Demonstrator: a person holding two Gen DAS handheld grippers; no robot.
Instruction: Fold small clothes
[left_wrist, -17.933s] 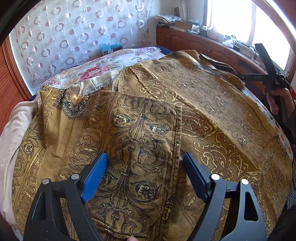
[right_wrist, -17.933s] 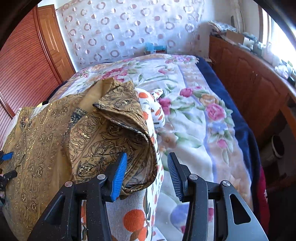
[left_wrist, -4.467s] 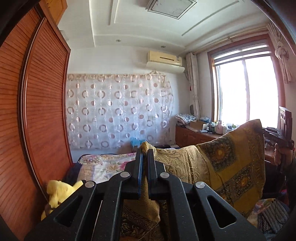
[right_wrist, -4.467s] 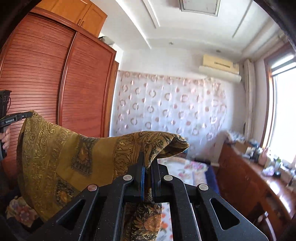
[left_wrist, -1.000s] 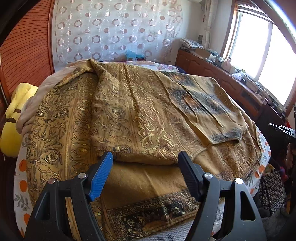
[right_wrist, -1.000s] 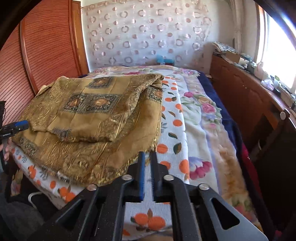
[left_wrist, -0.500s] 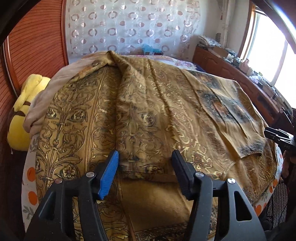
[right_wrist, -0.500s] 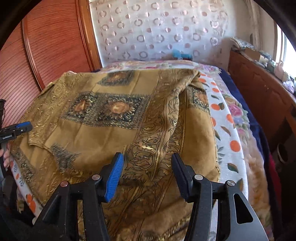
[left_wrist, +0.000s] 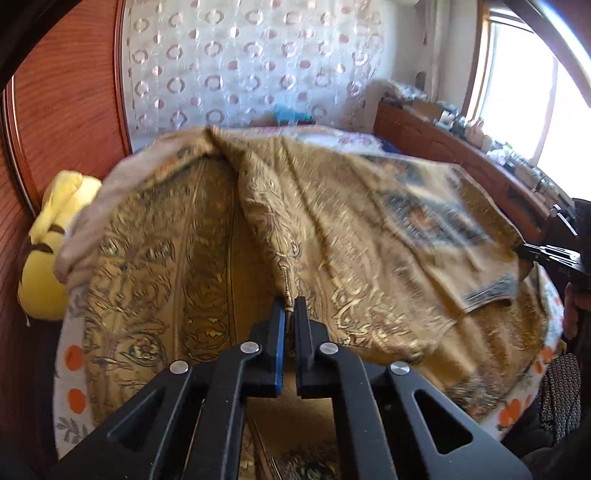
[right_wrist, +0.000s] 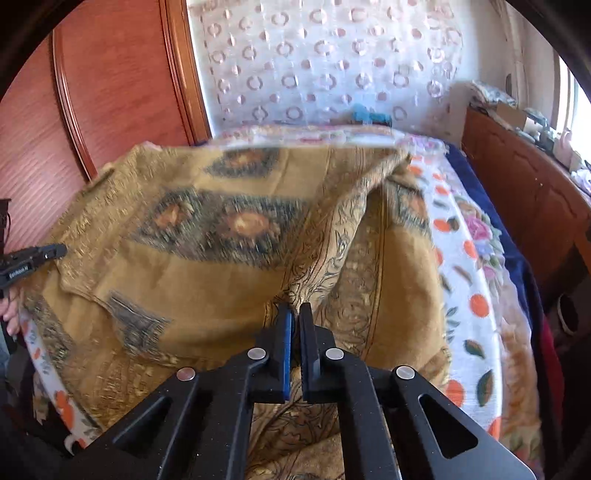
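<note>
Bright window glare, motion blur, fisheye edges

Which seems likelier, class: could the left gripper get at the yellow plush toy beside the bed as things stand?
Probably not yet. The left gripper is shut on the gold patterned cloth, so it is occupied. The yellow plush toy lies uncovered at the bed's side, so the way looks free once the cloth is released.

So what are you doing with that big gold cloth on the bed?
A person is folding the gold patterned cloth on the bed, with a clamp tool in each hand. The left gripper has just closed on a raised ridge of the cloth, and the right gripper has just closed on another bunched fold. Both now pinch fabric, with part of the cloth already laid over itself. A yellow soft toy sits beside the bed.
</note>
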